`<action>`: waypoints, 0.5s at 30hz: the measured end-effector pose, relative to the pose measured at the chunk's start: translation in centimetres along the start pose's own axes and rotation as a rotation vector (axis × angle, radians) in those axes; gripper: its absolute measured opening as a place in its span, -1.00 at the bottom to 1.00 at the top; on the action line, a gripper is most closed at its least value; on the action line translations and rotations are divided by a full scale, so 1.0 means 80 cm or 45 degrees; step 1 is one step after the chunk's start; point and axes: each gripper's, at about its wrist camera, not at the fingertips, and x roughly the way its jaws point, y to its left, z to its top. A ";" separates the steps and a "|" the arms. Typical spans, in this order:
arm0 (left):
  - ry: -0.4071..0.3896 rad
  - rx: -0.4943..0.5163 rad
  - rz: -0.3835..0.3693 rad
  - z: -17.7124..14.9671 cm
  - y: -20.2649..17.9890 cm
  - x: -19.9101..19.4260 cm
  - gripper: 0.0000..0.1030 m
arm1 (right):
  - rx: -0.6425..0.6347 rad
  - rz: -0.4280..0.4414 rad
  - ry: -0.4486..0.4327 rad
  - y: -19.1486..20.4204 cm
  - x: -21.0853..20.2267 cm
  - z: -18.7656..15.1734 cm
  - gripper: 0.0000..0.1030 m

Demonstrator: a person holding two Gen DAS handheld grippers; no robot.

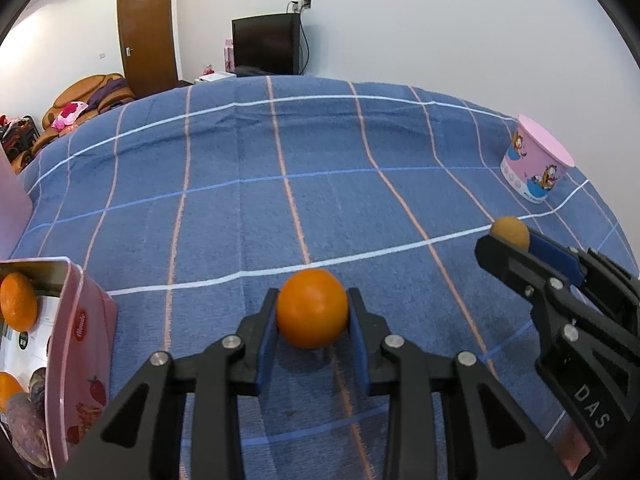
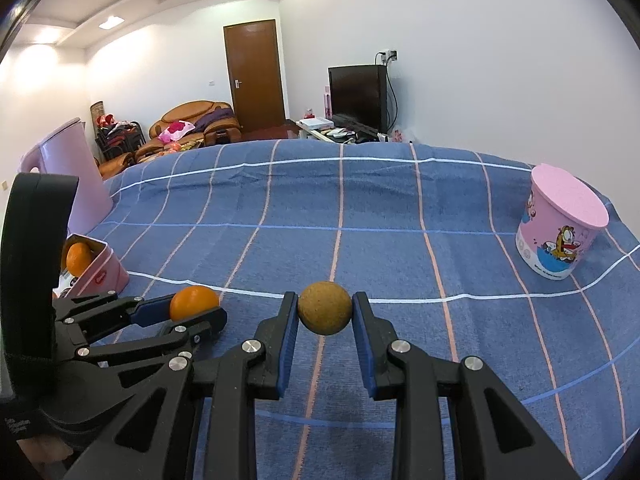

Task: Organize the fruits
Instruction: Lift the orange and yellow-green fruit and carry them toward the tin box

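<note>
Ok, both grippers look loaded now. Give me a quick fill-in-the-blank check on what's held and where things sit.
1. The left gripper is shut on the bright ____ fruit.
2. The right gripper is shut on the round ____ fruit.
3. The pink tin, on the left gripper's side, already holds other ____.
4. The pink cartoon tub stands on the blue ____ cloth.

Missing words: orange; brown; fruits; checked

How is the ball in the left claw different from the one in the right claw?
The orange in the left claw is bright, smooth and glossy; the brown fruit in the right claw is dull, speckled and matte. The orange looks somewhat larger. Both are round, and each is pinched between blue pads.
</note>
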 end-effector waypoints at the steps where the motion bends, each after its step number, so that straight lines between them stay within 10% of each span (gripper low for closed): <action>1: -0.005 -0.003 0.002 0.000 0.001 -0.001 -0.35 | 0.001 0.001 -0.002 0.000 -0.001 0.000 -0.44; 15: -0.087 -0.027 0.029 -0.002 0.008 -0.016 -0.35 | -0.007 0.013 -0.081 0.005 -0.016 -0.004 -0.44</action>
